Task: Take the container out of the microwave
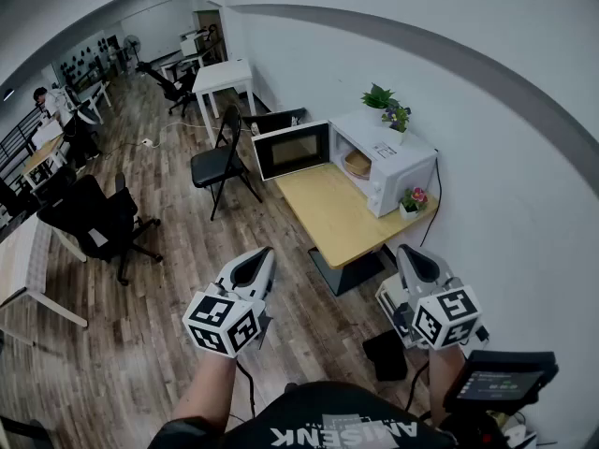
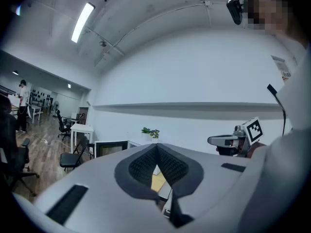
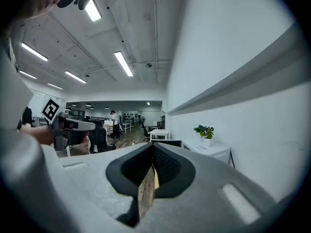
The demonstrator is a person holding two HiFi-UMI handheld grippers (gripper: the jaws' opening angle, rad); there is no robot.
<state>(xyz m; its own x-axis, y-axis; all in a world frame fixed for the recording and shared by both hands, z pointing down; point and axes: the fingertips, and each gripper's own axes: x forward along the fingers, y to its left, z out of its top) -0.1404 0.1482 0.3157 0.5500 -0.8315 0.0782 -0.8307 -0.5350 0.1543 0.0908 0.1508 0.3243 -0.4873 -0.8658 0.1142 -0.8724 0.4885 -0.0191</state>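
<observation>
A white microwave (image 1: 401, 160) stands on a small wooden table (image 1: 332, 215) by the wall, its door (image 1: 291, 150) swung open to the left. Inside sits a tan round container (image 1: 357, 164). Both grippers hover well short of the table, level and pointing toward it. My left gripper (image 1: 259, 256) is shut with nothing in it, and its jaws meet in the left gripper view (image 2: 156, 147). My right gripper (image 1: 413, 253) also has its jaws together and empty (image 3: 153, 147). The microwave (image 3: 210, 151) shows far off in the right gripper view.
A black folding chair (image 1: 218, 162) stands left of the table, and a black office chair (image 1: 101, 221) is further left. Potted plants (image 1: 387, 107) top the microwave, with a small flower pot (image 1: 413, 199) beside it. A white wall runs along the right. A black object (image 1: 386, 354) lies on the floor.
</observation>
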